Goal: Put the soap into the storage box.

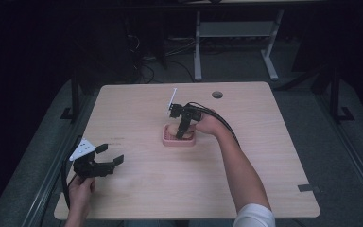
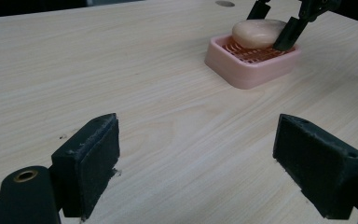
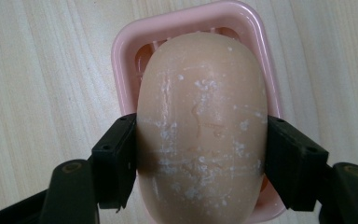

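Looking down from the high view, the wooden table (image 1: pixel 146 179) carries a pink soap dish (image 1: pixel 178 140) near its middle, with the right gripper (image 1: pixel 184 135) pointing down into it from an outstretched forearm. Its own view reveals scuffed white marks on the soap bar (image 3: pixel 200 126), pinched between both pads over the dish. Resting low at the near left corner, the left gripper (image 1: pixel 111 156) has jaws spread wide apart.

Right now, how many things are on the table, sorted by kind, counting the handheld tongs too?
Soap bar: 1, clamped between the right tongs
Pink soap dish: 1, under the soap
Tongs: 2, the right tongs at the dish, the left tongs open over bare table
Total: 4
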{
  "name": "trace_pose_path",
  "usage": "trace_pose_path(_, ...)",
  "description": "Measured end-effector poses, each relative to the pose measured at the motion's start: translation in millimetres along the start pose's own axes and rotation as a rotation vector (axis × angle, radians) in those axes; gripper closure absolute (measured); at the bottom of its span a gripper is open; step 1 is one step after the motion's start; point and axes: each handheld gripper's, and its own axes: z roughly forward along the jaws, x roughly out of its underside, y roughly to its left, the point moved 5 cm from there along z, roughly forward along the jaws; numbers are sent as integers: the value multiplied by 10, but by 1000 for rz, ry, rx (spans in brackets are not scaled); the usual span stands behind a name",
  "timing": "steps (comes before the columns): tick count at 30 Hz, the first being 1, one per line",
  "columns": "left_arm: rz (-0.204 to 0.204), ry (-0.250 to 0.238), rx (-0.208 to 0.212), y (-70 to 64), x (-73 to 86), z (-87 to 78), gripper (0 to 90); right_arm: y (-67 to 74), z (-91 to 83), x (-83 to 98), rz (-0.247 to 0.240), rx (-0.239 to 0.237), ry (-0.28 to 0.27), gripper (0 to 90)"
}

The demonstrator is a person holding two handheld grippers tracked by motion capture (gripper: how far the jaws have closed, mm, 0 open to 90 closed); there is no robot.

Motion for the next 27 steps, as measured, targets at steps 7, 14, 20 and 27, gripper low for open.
trace_pose_path(7, 2, 0, -1, 5, 0, -3, 143, 2, -3, 0, 0, -2, 0, 318)
trace_pose_path(14, 0, -4, -3, 10, -2, -5, 143, -6, 6, 11, 10, -9, 3, 318)
trace_pose_path(20, 1, -3, -3, 9, -2, -5, 143, 5, 27, 0, 5, -9, 10, 317)
trace_pose_path(27, -4, -5, -3, 15, -7, -6, 143, -3, 13, 15, 6, -4, 13, 317)
